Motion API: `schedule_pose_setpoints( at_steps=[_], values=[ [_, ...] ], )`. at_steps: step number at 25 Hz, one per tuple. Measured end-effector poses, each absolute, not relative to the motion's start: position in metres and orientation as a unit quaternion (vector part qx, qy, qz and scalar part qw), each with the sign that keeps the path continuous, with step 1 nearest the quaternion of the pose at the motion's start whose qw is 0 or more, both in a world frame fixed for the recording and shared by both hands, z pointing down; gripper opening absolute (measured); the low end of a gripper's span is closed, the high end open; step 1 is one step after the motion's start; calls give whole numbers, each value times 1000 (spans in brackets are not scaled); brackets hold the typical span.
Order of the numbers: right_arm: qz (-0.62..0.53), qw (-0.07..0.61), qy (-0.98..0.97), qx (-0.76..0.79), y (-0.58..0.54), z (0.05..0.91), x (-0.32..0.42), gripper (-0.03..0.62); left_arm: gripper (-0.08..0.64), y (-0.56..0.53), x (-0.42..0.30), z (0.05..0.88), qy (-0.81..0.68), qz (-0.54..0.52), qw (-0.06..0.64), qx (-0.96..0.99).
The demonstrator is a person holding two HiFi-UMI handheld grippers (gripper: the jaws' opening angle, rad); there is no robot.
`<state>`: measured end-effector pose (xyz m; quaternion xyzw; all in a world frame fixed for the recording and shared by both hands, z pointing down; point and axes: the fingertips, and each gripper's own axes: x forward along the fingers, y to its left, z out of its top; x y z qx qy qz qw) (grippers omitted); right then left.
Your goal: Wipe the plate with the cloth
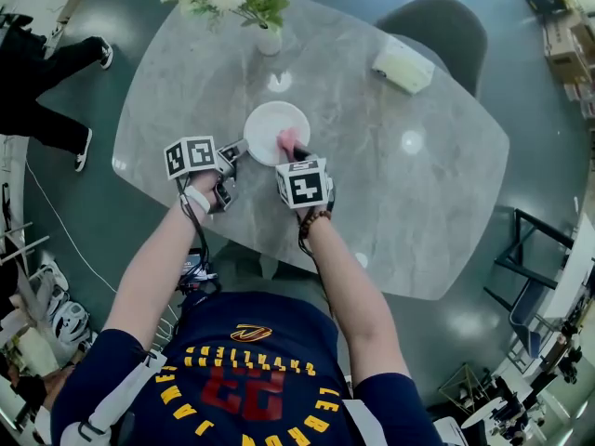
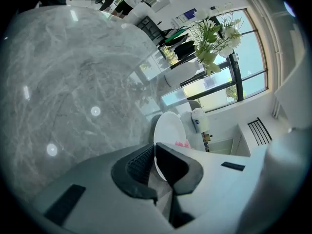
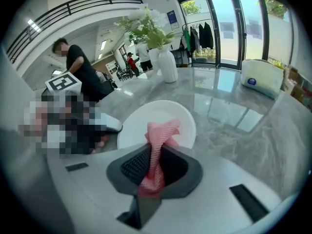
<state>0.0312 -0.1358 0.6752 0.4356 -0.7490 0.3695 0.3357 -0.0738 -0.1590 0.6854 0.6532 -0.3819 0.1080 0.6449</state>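
A white plate [image 1: 274, 130] lies on the grey marble table [image 1: 390, 184]. My left gripper [image 1: 238, 149] is shut on the plate's left rim; in the left gripper view the plate [image 2: 169, 130] runs edge-on between the jaws of that gripper [image 2: 155, 165]. My right gripper [image 1: 296, 153] is shut on a pink mesh cloth [image 1: 287, 141], whose free end rests over the near side of the plate. In the right gripper view the cloth [image 3: 160, 139] sticks up from the gripper [image 3: 155, 165] over the plate [image 3: 161, 116].
A white vase of flowers [image 1: 265, 26] stands at the table's far edge, and a white tissue box [image 1: 403, 65] lies at the far right. A grey chair [image 1: 437, 26] stands behind the table. A person's legs [image 1: 51, 91] are at the left.
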Motion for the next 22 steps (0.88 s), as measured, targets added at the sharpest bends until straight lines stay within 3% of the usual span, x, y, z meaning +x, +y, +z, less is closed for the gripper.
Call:
schedule_pose_setpoints(
  at_steps=[10,22],
  values=[
    [370,307,-723,497,-143,662,89,46,15,-156,-73,686,-384,121,642,653],
    [350,328,-791,380,-99,670,-32,46,15,-155,-75,686,-387,125,639,653]
  ],
)
